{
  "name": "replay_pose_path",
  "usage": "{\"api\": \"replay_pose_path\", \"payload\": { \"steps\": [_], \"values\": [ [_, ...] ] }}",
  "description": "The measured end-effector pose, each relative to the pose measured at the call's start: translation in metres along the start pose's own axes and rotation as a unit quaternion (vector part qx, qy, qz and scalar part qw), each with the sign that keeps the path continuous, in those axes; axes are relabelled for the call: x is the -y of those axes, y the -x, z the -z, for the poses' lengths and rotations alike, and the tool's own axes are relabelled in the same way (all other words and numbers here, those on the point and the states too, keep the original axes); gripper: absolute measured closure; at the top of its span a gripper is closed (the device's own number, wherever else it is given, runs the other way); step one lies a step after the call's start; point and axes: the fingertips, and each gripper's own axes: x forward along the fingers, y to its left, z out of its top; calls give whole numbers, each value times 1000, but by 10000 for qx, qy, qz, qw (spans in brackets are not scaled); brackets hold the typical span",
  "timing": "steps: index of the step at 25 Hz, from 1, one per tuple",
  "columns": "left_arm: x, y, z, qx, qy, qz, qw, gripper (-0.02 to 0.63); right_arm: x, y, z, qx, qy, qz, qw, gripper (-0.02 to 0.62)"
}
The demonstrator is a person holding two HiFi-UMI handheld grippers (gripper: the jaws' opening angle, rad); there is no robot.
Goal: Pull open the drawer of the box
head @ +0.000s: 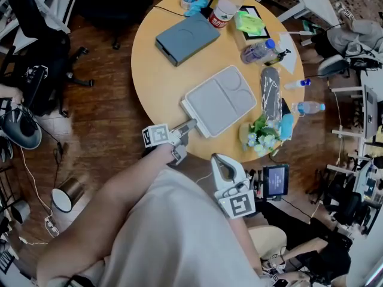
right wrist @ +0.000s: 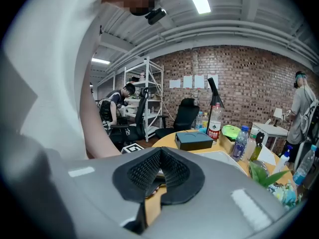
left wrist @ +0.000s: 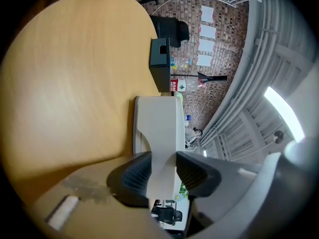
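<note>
Light grey box (head: 220, 100) lying flat near round table's (head: 158, 76) near edge, drawer tab (left wrist: 160, 133) sticking out at its corner. Left gripper (left wrist: 163, 174) clamping tab, pads pressing both faces. Right gripper (right wrist: 159, 171) hovering beside table edge, jaws together, holding nothing. Dark grey case (head: 187, 39) sitting beyond box.

A round wooden table (head: 149, 76) carries a dark grey flat case (head: 187, 39) at its far side, with a red-labelled bottle (head: 226, 8) and a green packet (head: 249, 23) to its right. A clear bottle (head: 259, 52) lies further right. White flowers (head: 261, 135) sit at the near right edge. A metal cup (head: 66, 195) stands on the floor, near left.
</note>
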Motion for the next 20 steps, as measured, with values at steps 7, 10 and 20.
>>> {"api": "replay_pose_path", "payload": {
  "steps": [7, 10, 20],
  "values": [
    [-2, 20, 2, 67, -9, -87, 9999, 446, -9, 4, 2, 75, 90, -68, 9999, 600],
    [-3, 30, 1, 127, -37, -157, 9998, 446, -17, 3, 0, 207, 283, -181, 9992, 600],
    [-7, 76, 9, 373, -89, -312, 9988, 448, -35, 12, 12, 204, 413, -529, 9975, 600]
  ]
}}
